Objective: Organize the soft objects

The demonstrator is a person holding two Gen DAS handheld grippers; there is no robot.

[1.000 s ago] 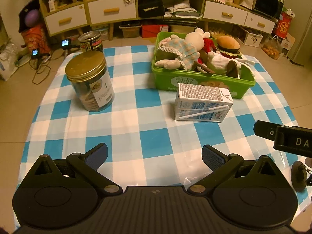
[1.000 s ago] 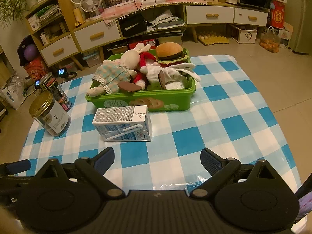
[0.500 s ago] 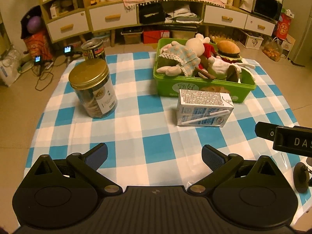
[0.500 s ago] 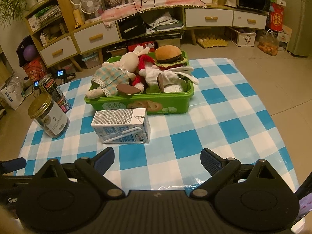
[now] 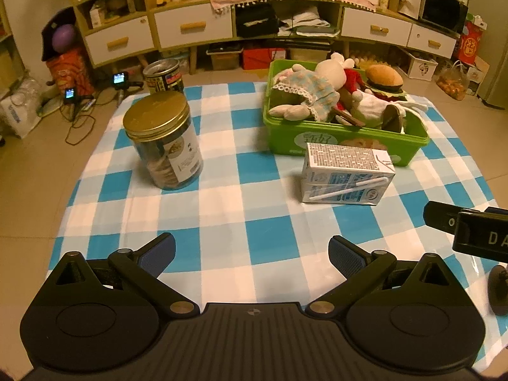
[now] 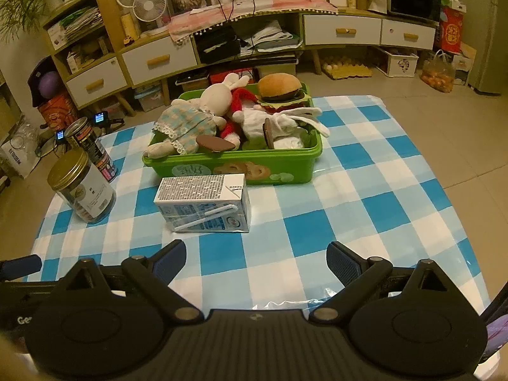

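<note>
A green plastic bin [image 5: 317, 139] [image 6: 285, 162] stands at the far side of a blue-and-white checked table. It holds a plush rabbit in a blue dress [image 5: 312, 90] [image 6: 190, 119], a red-and-white plush [image 6: 241, 101], a white plush [image 6: 279, 120] and a plush hamburger [image 5: 384, 77] [image 6: 279, 87]. My left gripper [image 5: 252, 254] is open and empty over the table's near edge. My right gripper [image 6: 255, 258] is open and empty, also at the near edge.
A milk carton with a straw [image 5: 346, 174] [image 6: 203, 203] lies in front of the bin. A gold-lidded jar [image 5: 162, 139] [image 6: 81, 185] and a tin can [image 5: 163, 76] [image 6: 90, 149] stand at the left. Cabinets and floor clutter lie beyond the table.
Both grippers have pulled back and risen a little, so the table looks farther away. Nothing on the table has moved.
</note>
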